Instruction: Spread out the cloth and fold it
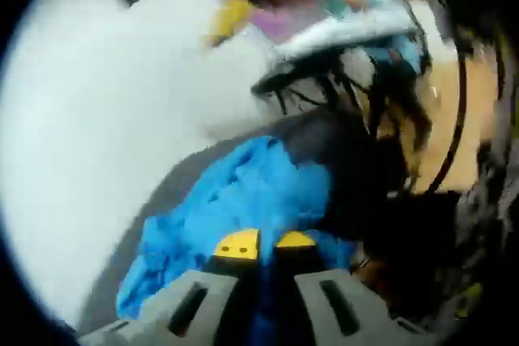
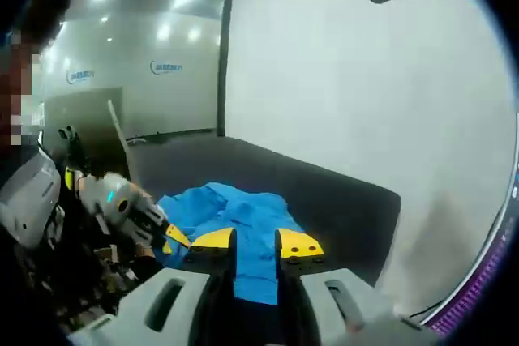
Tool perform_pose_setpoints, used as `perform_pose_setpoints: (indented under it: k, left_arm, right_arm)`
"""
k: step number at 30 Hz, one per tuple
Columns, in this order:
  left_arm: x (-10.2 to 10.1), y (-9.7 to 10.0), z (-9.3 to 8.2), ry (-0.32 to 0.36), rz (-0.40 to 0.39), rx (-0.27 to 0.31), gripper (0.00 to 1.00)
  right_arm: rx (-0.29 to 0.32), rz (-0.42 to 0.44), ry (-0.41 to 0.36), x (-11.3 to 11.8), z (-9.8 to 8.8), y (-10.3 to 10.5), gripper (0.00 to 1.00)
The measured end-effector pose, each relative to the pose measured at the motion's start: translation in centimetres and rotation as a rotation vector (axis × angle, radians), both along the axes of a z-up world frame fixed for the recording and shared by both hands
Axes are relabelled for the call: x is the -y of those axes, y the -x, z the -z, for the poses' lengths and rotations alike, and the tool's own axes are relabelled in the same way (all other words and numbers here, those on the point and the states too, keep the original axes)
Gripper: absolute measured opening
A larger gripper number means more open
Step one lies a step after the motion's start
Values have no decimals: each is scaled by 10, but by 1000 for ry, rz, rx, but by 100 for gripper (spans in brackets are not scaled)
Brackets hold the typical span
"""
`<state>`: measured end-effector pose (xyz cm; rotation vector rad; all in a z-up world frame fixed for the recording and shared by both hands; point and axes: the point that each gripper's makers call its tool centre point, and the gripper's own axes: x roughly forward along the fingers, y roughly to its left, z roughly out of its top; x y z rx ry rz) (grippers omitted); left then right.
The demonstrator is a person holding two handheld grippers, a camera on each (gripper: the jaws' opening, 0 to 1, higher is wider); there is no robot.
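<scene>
dark table point(image 2: 340, 200), blue cloth point(image 2: 243, 216) pinched between both grippers' fingers point(image 2: 298, 245)

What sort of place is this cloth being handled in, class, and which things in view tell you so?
Probably an office or lab room. A glass partition bearing a small logo reflects ceiling lights beside a plain white wall, and the blue cloth lies on a dark grey table.

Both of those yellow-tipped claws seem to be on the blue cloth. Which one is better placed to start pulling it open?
Probably the right gripper: a strip of the blue cloth runs between its yellow pads, with dark table beyond. The left gripper sits over a bunched heap, its view blurred.
</scene>
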<state>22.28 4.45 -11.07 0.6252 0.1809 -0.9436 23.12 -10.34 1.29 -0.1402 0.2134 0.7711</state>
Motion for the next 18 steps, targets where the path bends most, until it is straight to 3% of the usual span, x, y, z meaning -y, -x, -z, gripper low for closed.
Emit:
perform_pose_setpoints:
  k: [1, 2, 6, 9, 12, 15, 18]
  left_arm:
    - [-17, -5, -6, 48, -57, -49, 1]
    - [-29, -6, -12, 75, -49, -65, 1]
    - [-76, -18, -27, 122, -101, -94, 1]
    - [-92, -17, -18, 161, -120, -186, 2]
    - [-98, -19, -6, 127, -125, -167, 2]
    - [-103, -23, 1, 105, -137, -144, 2]
    - [-112, -31, -9, 155, -140, -147, 1]
  right_arm:
    - [-5, 8, -17, -1, 1, 1, 16]
    - [-8, 2, -23, -4, 2, 3, 17]
    - [1, -30, 9, -27, 14, 14, 20]
    - [47, -67, 108, -49, 30, 26, 23]
    - [70, -98, 139, -75, 44, 42, 25]
    - [18, -61, -47, -97, 44, 51, 24]
    - [-13, -9, -309, -105, 38, 51, 22]
